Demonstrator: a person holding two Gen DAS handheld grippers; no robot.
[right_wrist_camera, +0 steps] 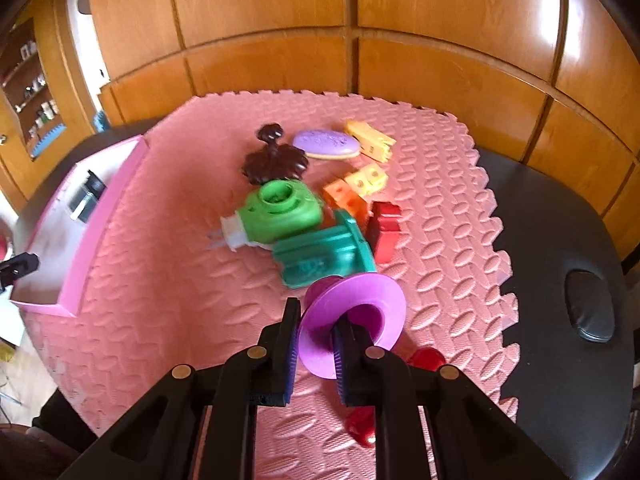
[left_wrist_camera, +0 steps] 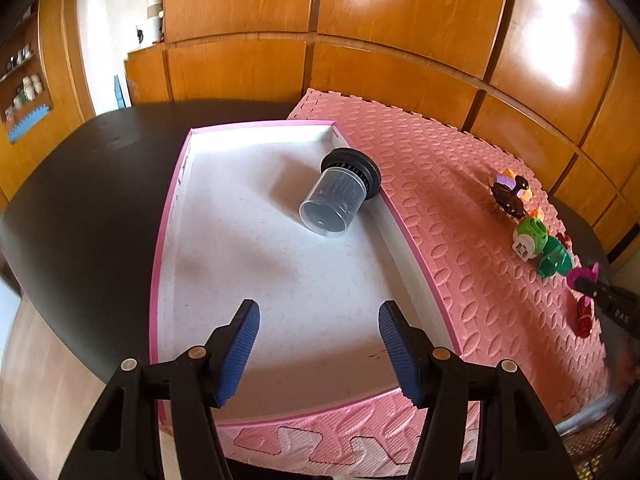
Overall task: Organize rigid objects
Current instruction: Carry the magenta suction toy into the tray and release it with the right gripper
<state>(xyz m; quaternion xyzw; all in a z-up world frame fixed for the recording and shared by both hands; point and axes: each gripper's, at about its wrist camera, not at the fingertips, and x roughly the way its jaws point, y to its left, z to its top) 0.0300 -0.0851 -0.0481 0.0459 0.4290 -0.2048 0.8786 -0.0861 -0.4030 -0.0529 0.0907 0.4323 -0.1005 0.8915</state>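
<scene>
Gripping the purple flanged piece (right_wrist_camera: 356,320) by its thin rim, my right gripper (right_wrist_camera: 316,344) has one pad outside the disc and one inside the hollow, fingers clamped together on that edge, and this is where I judge things could go wrong: a hold on so narrow a lip, off to one side of the piece, may let it swing or slip out once I carry it toward the tray, and a drop would land it among the red pieces (right_wrist_camera: 426,358) lying just beneath. That gripper points steeply down over the pink foam mat (right_wrist_camera: 168,280). My left gripper (left_wrist_camera: 318,344) hangs empty over the near end of the white tray (left_wrist_camera: 168,240), fingers apart with nothing between them, also tilted downward; I should keep it out of the incoming path. Further in, a clear cup with a black lid (left_wrist_camera: 340,196) lies on its side against the tray's right wall, and it looks free to roll if bumped. Beyond my right fingers the green toy (right_wrist_camera: 280,216), teal piece (right_wrist_camera: 320,260), orange and yellow blocks (right_wrist_camera: 360,188) and brown flower shape (right_wrist_camera: 274,164) are still on the mat.
</scene>
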